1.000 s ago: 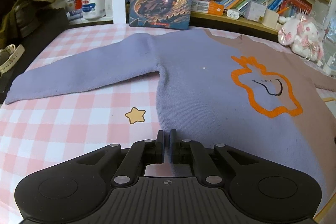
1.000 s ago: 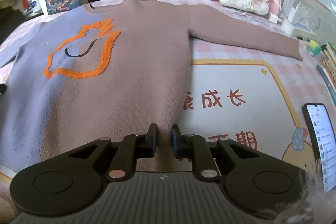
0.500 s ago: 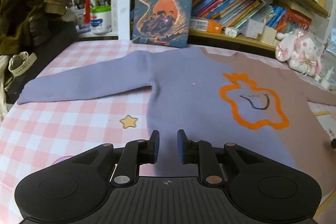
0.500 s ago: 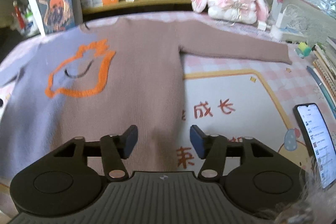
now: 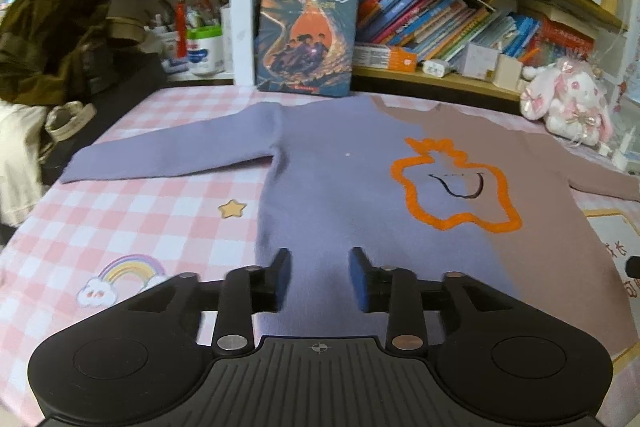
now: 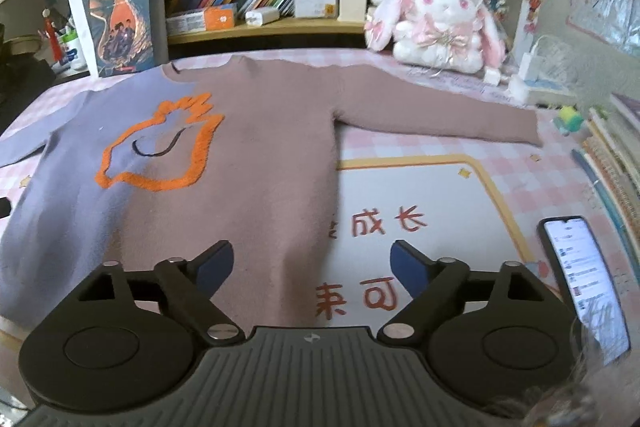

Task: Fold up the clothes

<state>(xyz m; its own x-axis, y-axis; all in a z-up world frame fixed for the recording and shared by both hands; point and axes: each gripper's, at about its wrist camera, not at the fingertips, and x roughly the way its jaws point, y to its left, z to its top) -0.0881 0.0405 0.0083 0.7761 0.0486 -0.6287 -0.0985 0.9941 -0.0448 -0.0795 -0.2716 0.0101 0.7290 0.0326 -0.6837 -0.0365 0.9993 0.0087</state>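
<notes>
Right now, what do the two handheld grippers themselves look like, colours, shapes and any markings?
Both match. The left gripper has a matte black body, a ribbed centre panel bearing a small crosshair mark, round discs either side, metal pivot pins, and black fingers faced with blue pads. The right gripper has the same build, its panel greyer with a small pale emblem. No cables or sleeves are in view.

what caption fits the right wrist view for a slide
Right gripper, jaws just opened and empty, above the hem of a flat sweater; phone at right.
</notes>
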